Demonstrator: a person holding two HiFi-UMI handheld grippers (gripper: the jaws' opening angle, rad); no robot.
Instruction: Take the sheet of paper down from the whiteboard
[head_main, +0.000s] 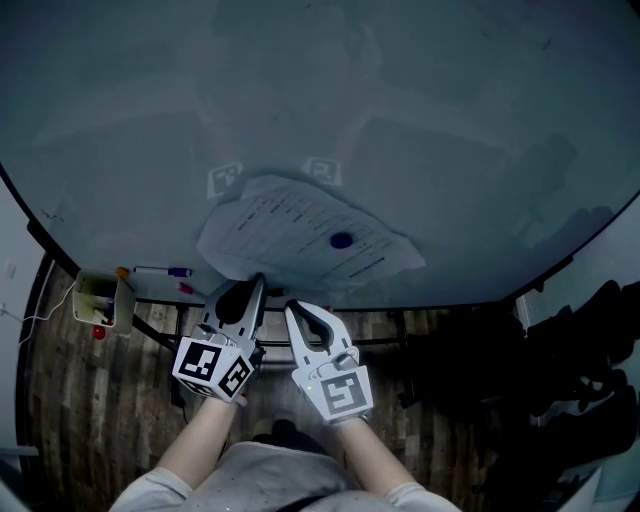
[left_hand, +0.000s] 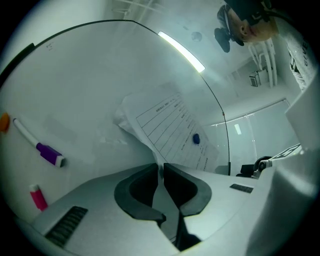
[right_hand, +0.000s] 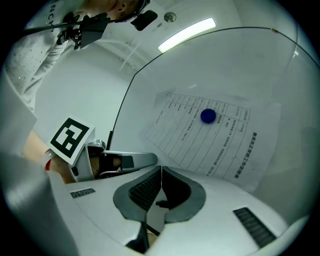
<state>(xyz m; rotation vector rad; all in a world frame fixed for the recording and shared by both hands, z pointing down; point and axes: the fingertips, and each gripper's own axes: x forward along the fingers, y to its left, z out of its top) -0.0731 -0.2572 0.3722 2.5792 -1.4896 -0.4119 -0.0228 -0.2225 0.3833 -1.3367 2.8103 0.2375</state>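
Observation:
A printed sheet of paper (head_main: 300, 235) hangs on the whiteboard (head_main: 420, 110), pinned by a blue round magnet (head_main: 342, 240). Its lower left part is crumpled and bulges off the board. My left gripper (head_main: 258, 283) reaches up to that lower left edge. In the left gripper view the paper (left_hand: 170, 130) runs down into the narrow gap between the jaws of the left gripper (left_hand: 161, 167), which are shut on its edge. My right gripper (head_main: 292, 308) sits just right of it, below the sheet, shut and holding nothing. The right gripper view shows the paper (right_hand: 215, 140), the magnet (right_hand: 208, 116) and the right gripper (right_hand: 161, 170).
A purple-capped marker (head_main: 165, 271) and a pink item (head_main: 186, 289) lie on the board's ledge at the left. A small yellow-green container (head_main: 98, 300) hangs beside them. Dark objects (head_main: 590, 370) stand on the wooden floor at the right.

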